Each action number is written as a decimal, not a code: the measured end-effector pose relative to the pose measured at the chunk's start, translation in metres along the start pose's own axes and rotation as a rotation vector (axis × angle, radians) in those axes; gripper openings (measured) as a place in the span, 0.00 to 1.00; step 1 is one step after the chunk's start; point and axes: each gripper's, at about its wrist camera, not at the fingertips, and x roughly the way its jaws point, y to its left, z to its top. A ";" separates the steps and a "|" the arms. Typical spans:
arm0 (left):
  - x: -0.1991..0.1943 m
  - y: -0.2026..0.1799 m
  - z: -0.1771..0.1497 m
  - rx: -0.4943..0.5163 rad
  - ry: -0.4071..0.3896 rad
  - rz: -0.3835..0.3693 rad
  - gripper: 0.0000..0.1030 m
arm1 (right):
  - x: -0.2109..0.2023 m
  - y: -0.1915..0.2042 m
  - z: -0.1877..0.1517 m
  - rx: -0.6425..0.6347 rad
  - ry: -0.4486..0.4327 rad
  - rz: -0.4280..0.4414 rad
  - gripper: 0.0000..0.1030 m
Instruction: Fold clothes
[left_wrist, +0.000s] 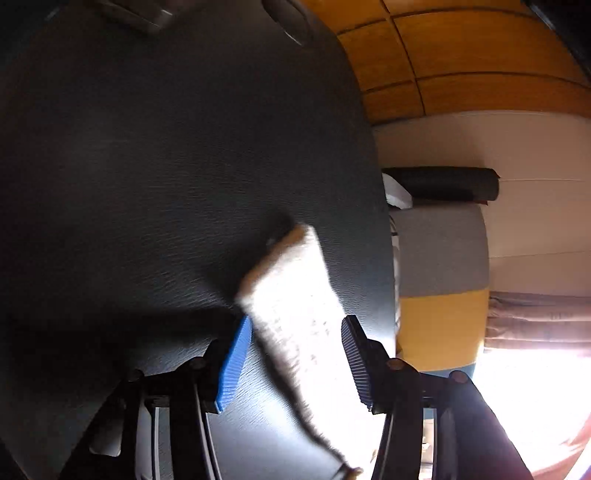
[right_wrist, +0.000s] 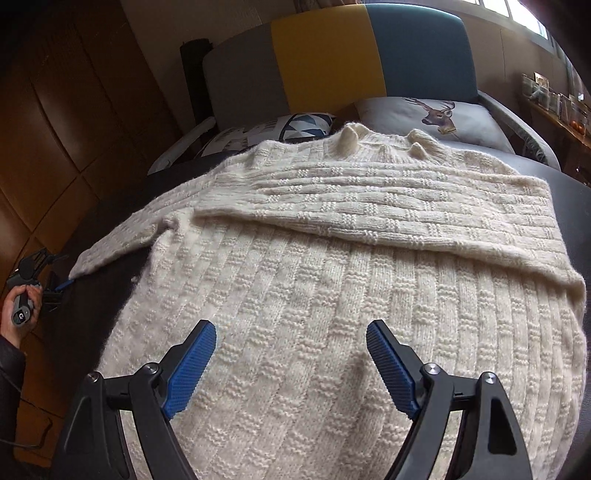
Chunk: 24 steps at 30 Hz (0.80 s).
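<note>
A cream knitted sweater (right_wrist: 332, 295) lies flat on a dark table (right_wrist: 569, 206), its collar at the far side. One sleeve (right_wrist: 369, 206) is folded across the chest. The other sleeve (right_wrist: 122, 240) stretches out to the left, where my left gripper (right_wrist: 61, 286) is at its cuff. In the left wrist view that sleeve cuff (left_wrist: 291, 295) lies between the open blue pads of my left gripper (left_wrist: 297, 332), over the dark table (left_wrist: 166, 184). My right gripper (right_wrist: 291, 332) is open and empty, just above the sweater's lower body.
A sofa with a grey, yellow and blue back (right_wrist: 332, 55) stands behind the table, with a deer-print cushion (right_wrist: 436, 118) and a patterned cushion (right_wrist: 280, 129). Wooden wall panels (right_wrist: 55, 129) are on the left. A bright window (left_wrist: 535, 398) glares in the left wrist view.
</note>
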 end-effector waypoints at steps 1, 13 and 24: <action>0.003 -0.001 0.001 -0.014 -0.006 -0.006 0.51 | 0.000 0.001 0.001 0.000 -0.001 0.004 0.83; 0.029 -0.025 0.009 -0.132 -0.061 0.031 0.76 | 0.050 0.005 0.092 -0.057 -0.008 -0.037 0.83; 0.060 -0.039 0.016 -0.049 -0.030 0.112 0.08 | 0.088 -0.023 0.104 -0.028 0.096 -0.142 0.83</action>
